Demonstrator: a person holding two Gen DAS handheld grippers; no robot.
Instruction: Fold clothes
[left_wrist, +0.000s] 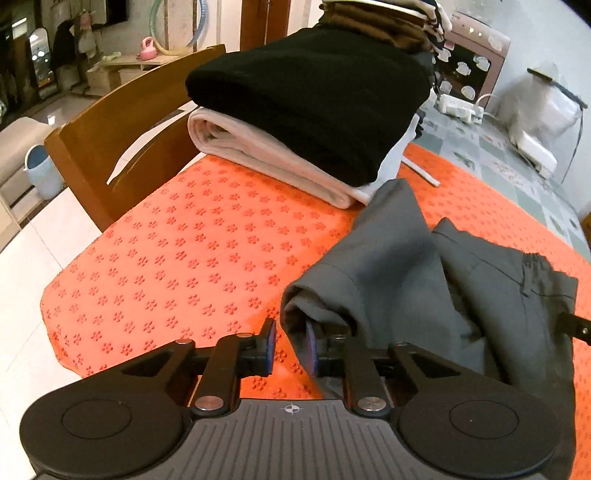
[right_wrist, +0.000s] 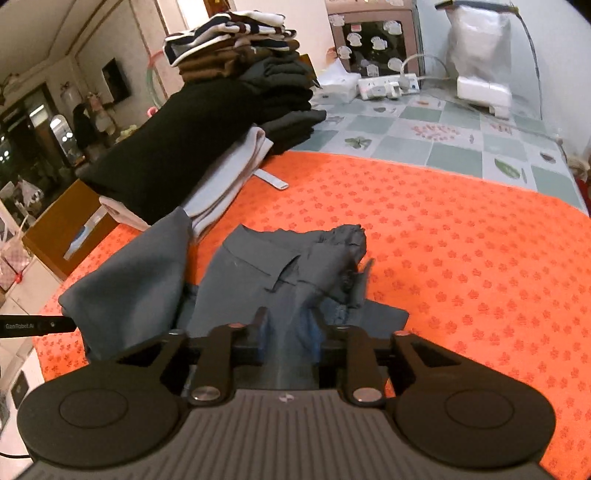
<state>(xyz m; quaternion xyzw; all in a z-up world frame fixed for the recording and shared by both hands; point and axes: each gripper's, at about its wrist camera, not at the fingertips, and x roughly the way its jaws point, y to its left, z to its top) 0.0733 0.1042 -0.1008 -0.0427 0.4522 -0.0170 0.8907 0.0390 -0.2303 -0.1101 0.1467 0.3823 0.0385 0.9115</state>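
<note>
- Done so far, by my reading: ahead and to the left of both grippers stands a pile of folded garments, a thick black folded knit on a folded white cloth, with a taller stack of brown, dark and striped folded clothes behind it.
- In hand: a crumpled grey pair of trousers lies on the orange flower-print cloth covering the bench, just ahead of both grippers and not yet folded.
- The left gripper is partly open; a rolled grey hem sits around its right pad, with a gap to the left pad, so nothing is pinched.
- The right gripper has grey fabric between its pads; motion blur makes it hard to say, but it seems closed on the trousers near the waistband.
- Left to do: spread the trousers flat, fold them, add them to the pile.
</note>
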